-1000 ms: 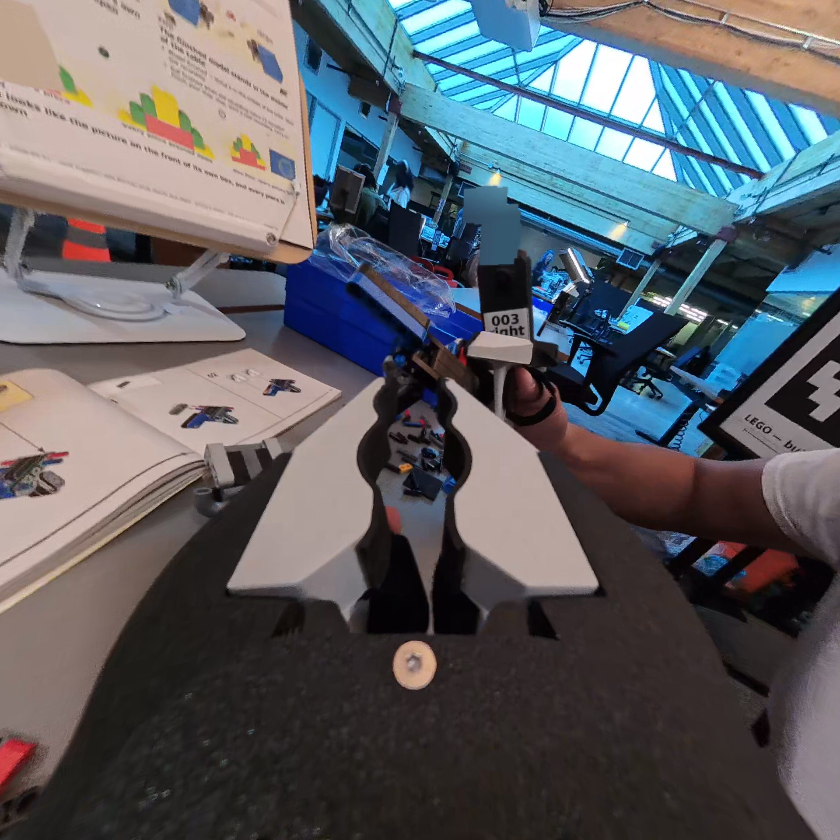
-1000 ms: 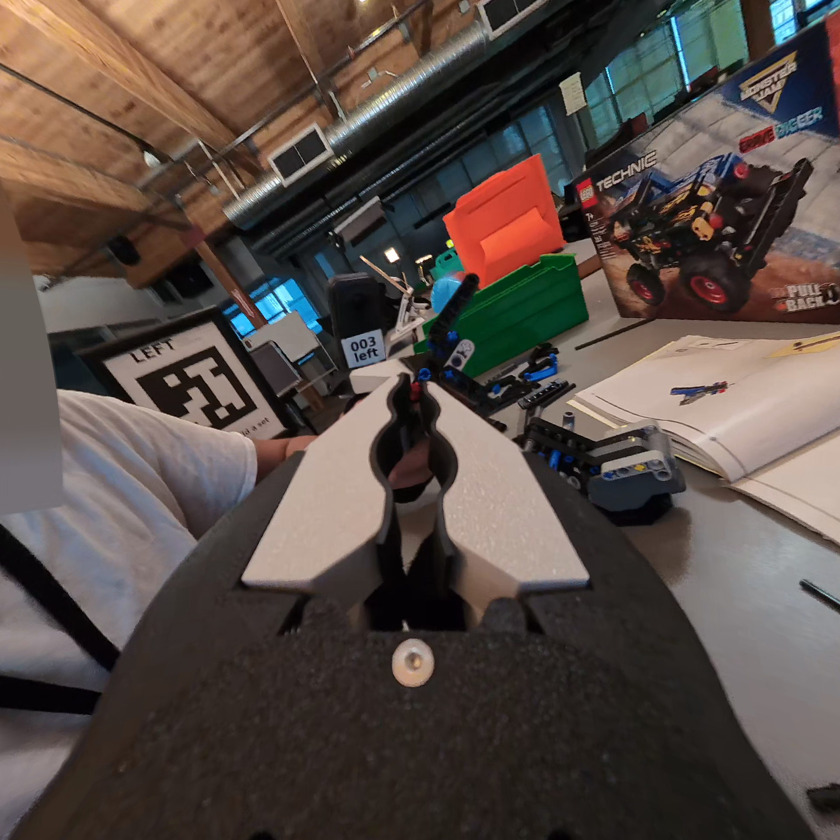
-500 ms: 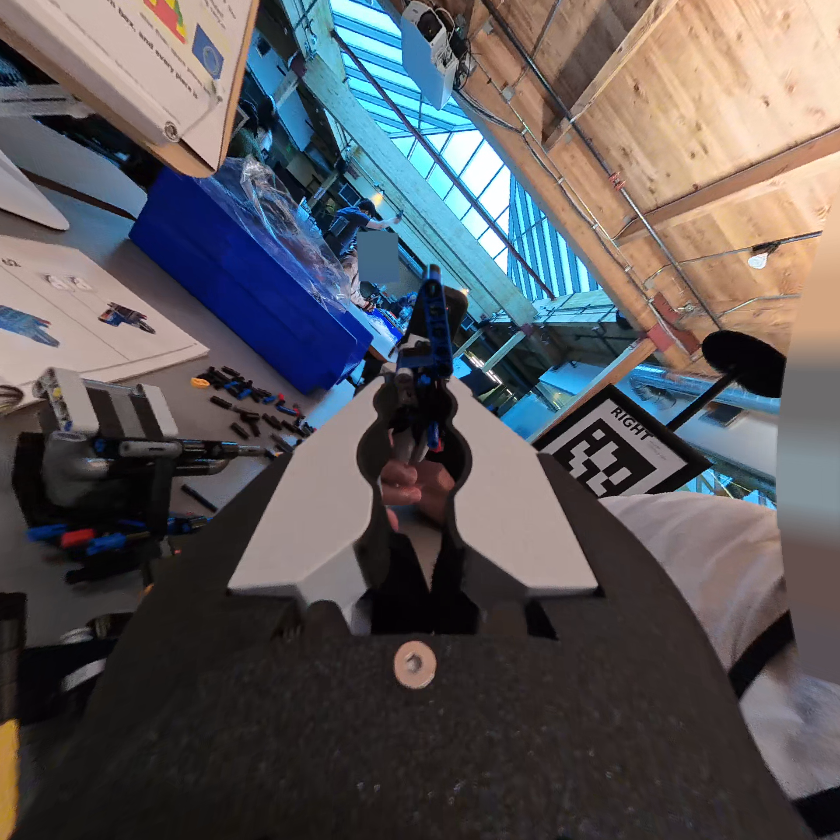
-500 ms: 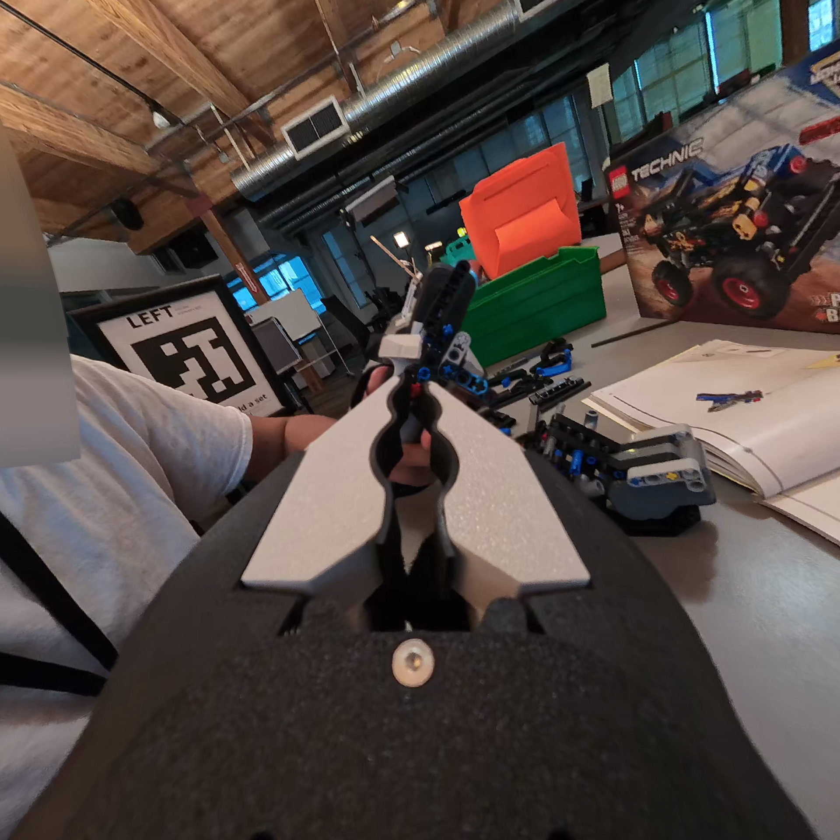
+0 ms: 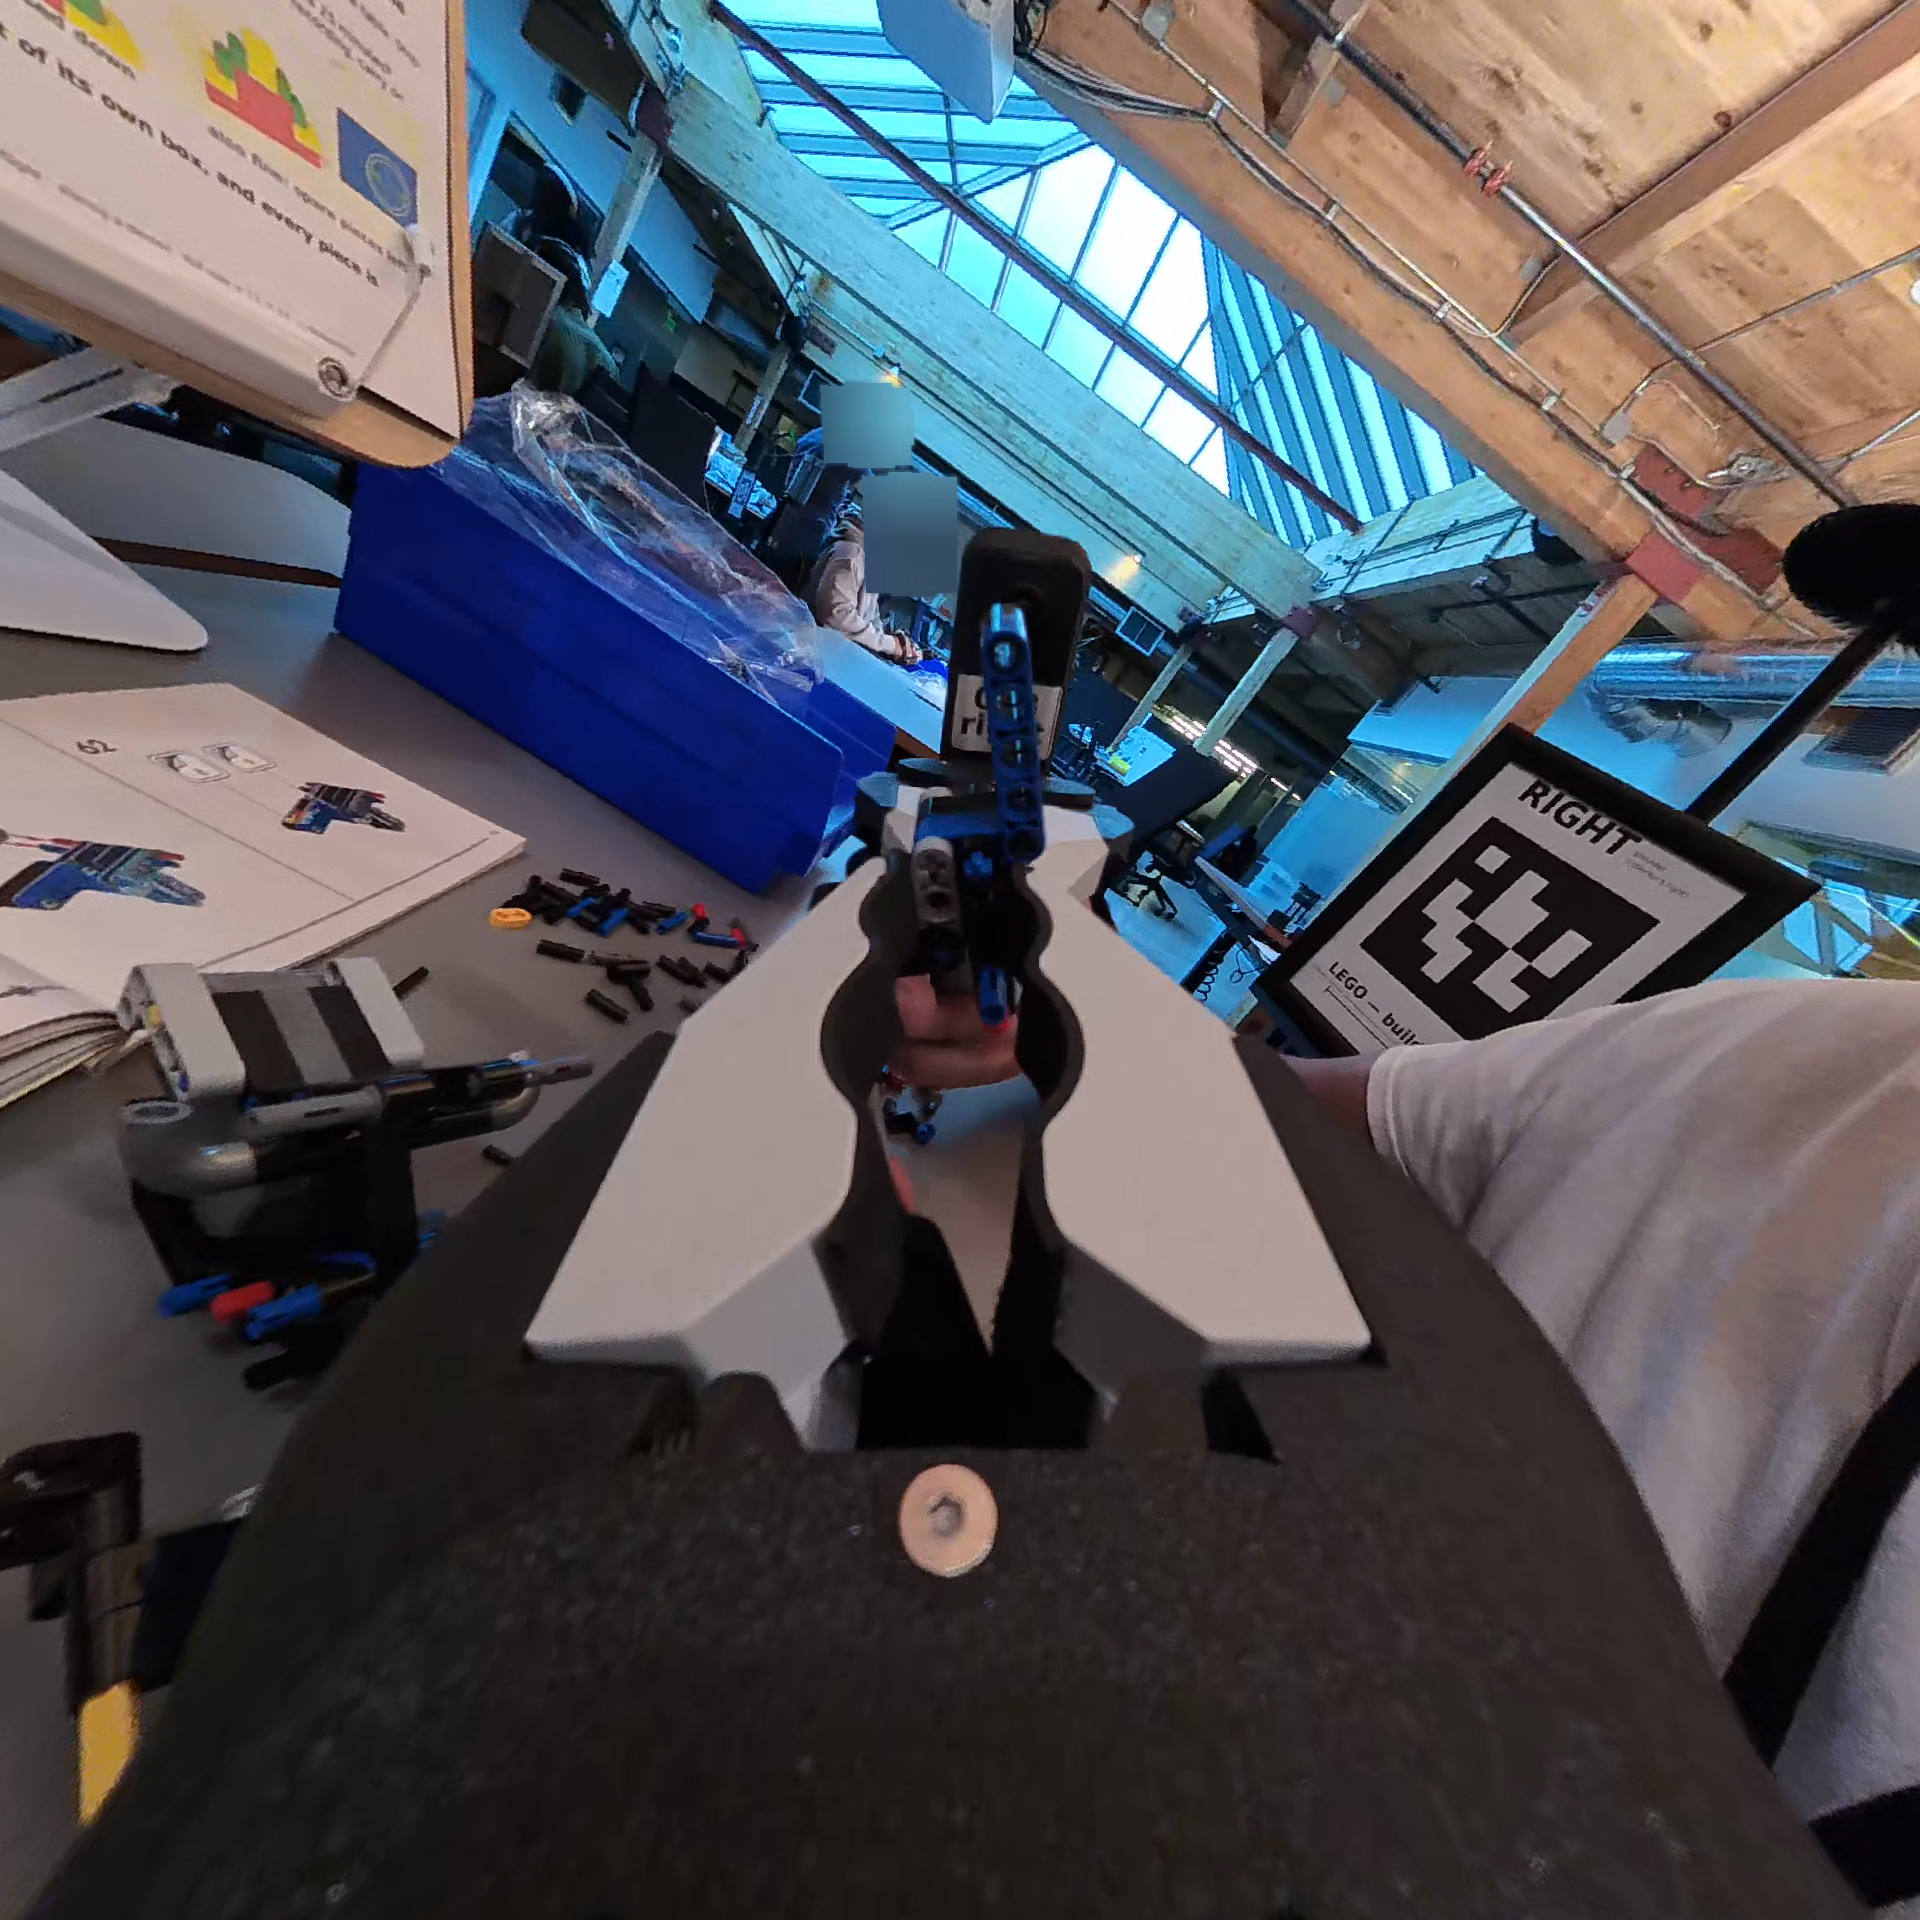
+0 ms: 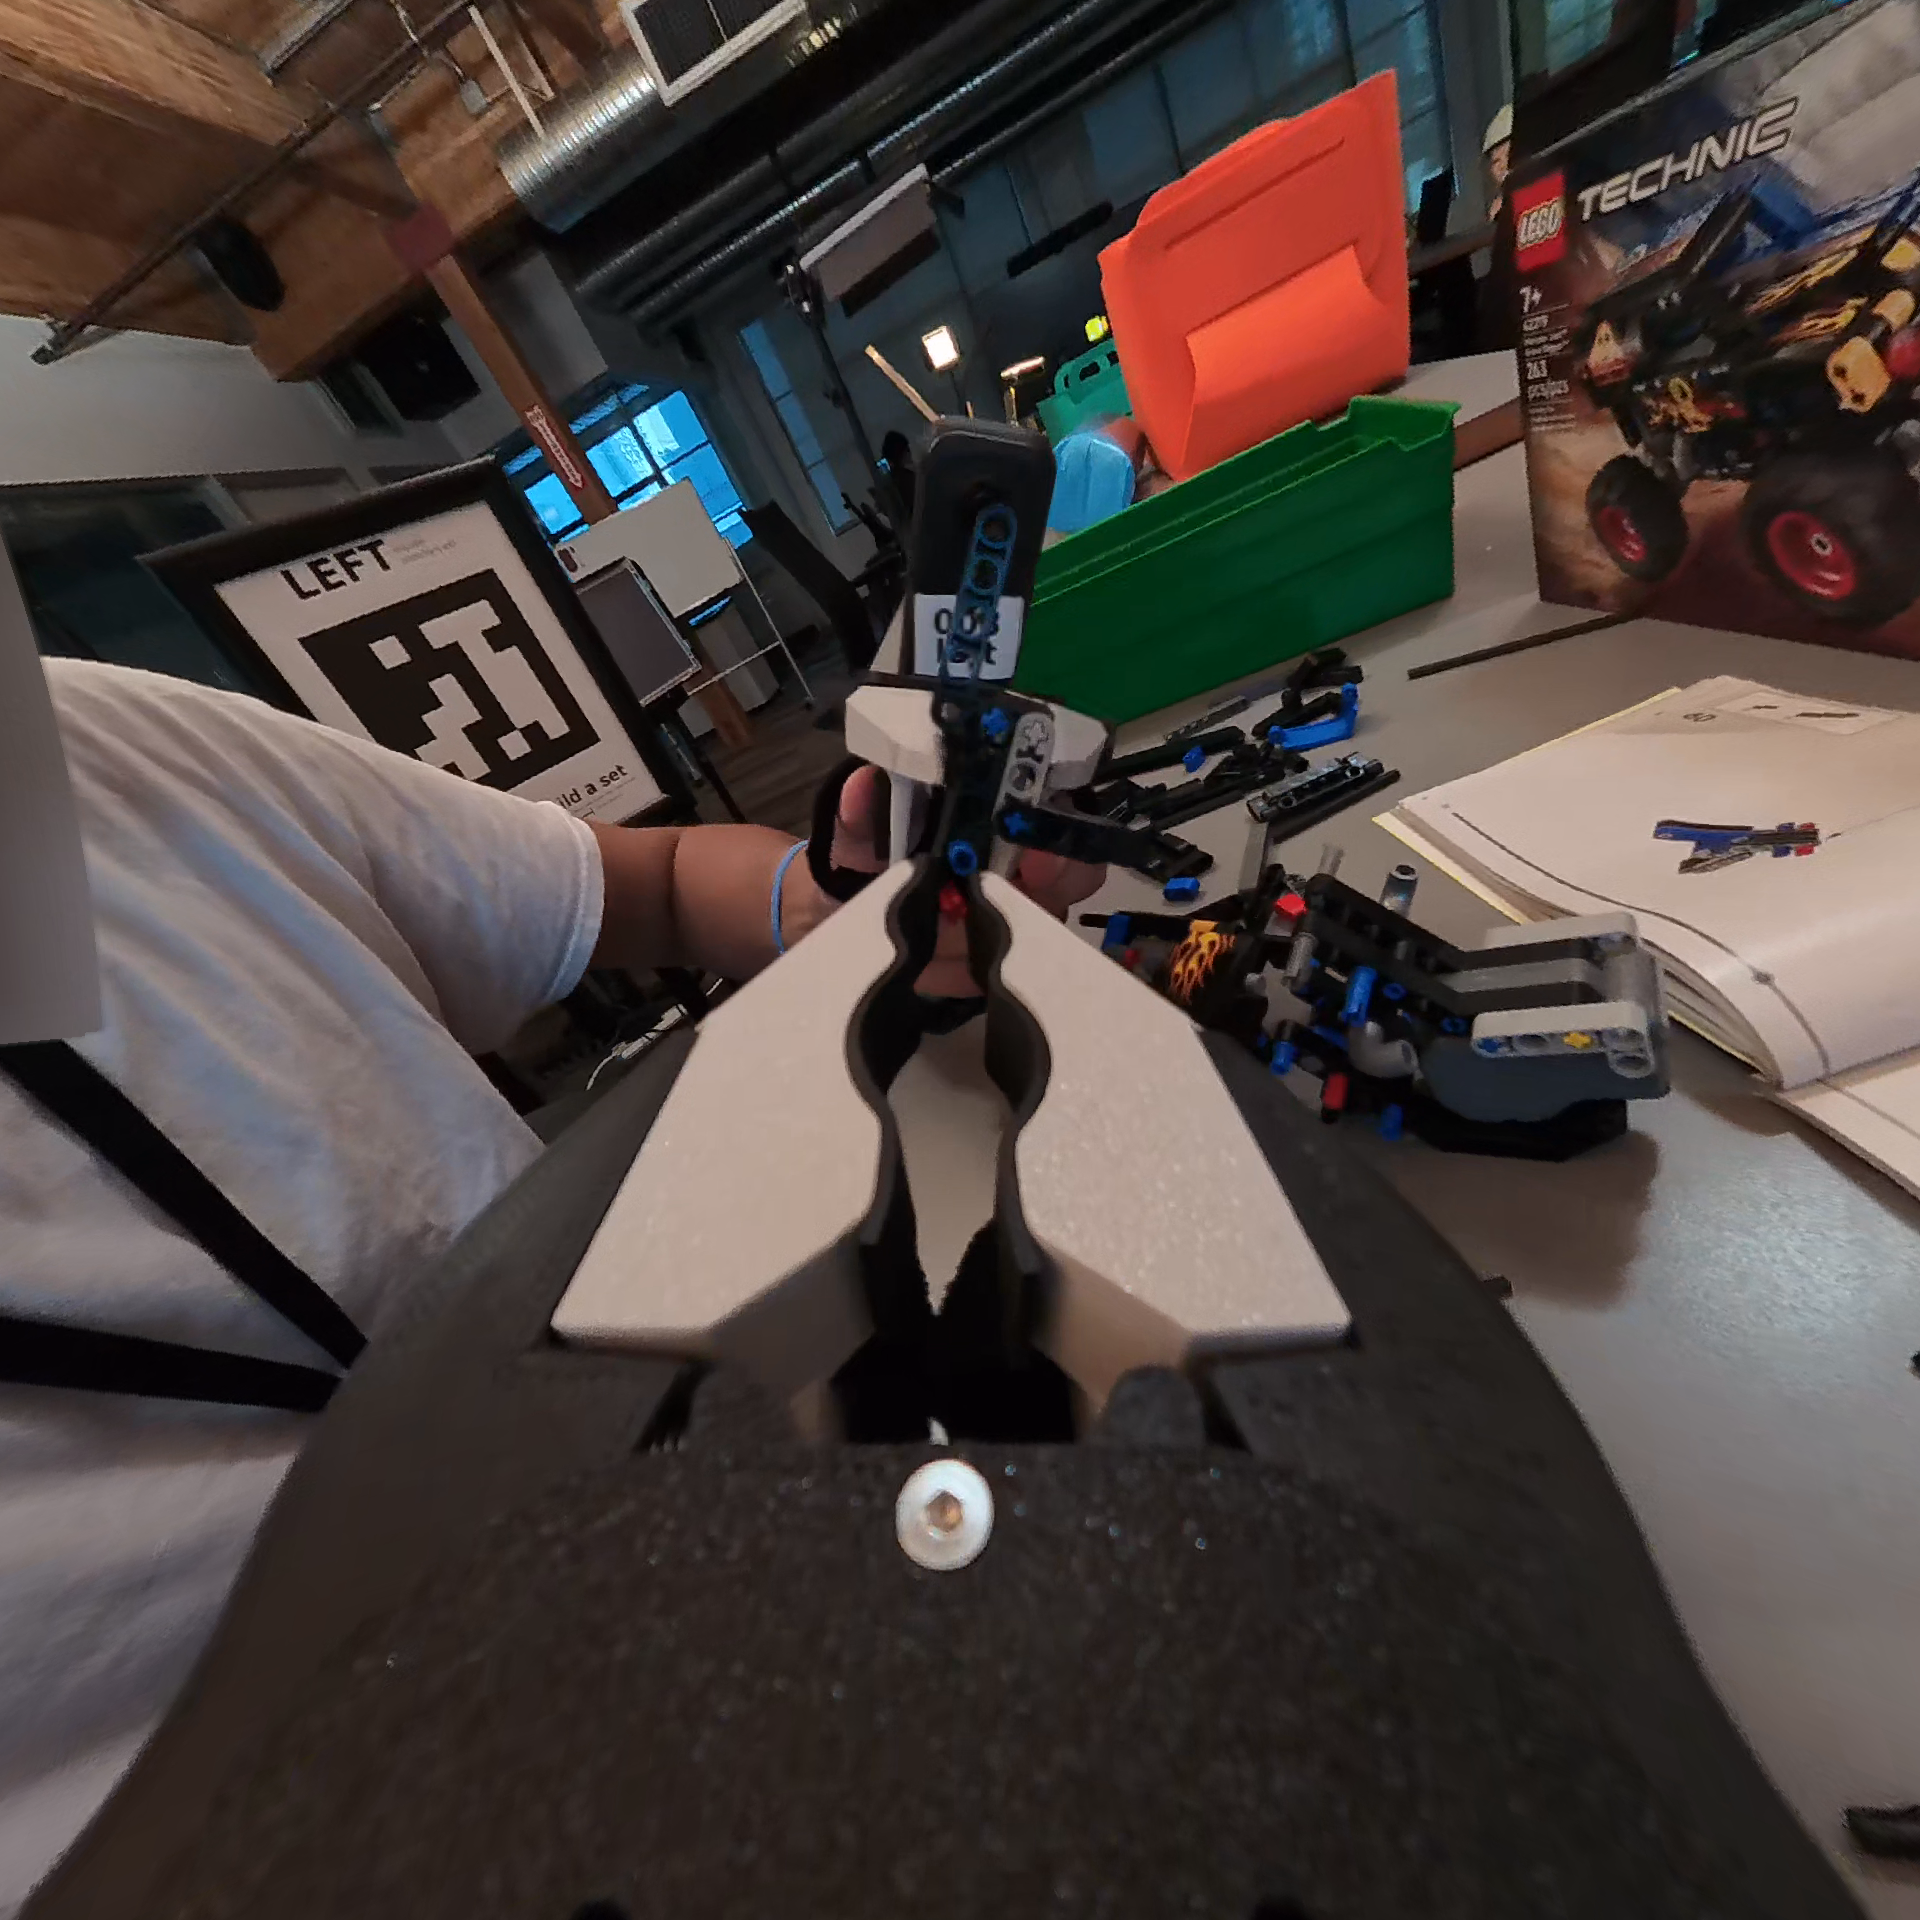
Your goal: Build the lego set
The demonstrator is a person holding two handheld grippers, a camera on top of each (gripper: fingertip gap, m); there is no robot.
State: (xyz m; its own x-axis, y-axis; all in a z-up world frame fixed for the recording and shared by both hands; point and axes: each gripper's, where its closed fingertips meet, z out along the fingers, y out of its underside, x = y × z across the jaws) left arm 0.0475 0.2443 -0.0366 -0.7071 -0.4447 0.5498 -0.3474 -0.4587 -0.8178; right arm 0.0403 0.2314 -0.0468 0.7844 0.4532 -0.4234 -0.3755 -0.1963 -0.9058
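Note:
My left gripper (image 5: 951,883) is shut on a small sub-assembly (image 5: 1003,748) of a blue beam, a grey piece and black parts. The blue beam stands upright above the fingertips. It also shows in the right wrist view (image 6: 977,769), held by the left gripper (image 6: 977,748) above the table. My right gripper (image 6: 948,883) faces it tip to tip and is shut on a small red pin (image 6: 948,902) just under the sub-assembly. The right gripper also shows in the left wrist view (image 5: 987,821), behind the sub-assembly. The partly built truck chassis (image 6: 1455,1018) sits on the table; it also shows in the left wrist view (image 5: 281,1081).
An open instruction booklet (image 6: 1714,862) lies beside the chassis. Loose black and blue pieces (image 5: 623,925) are scattered on the grey table. A blue bin (image 5: 582,665), a green bin (image 6: 1247,561) and the set's box (image 6: 1714,343) stand at the back. A person's arm (image 6: 675,894) is at the left. The tips of both grippers are at nearly the same place.
Both grippers have tilted and turned to face each other more squarely. The sub-assembly's blue beam now stands upright between them, and the right gripper's tips sit closer under it.

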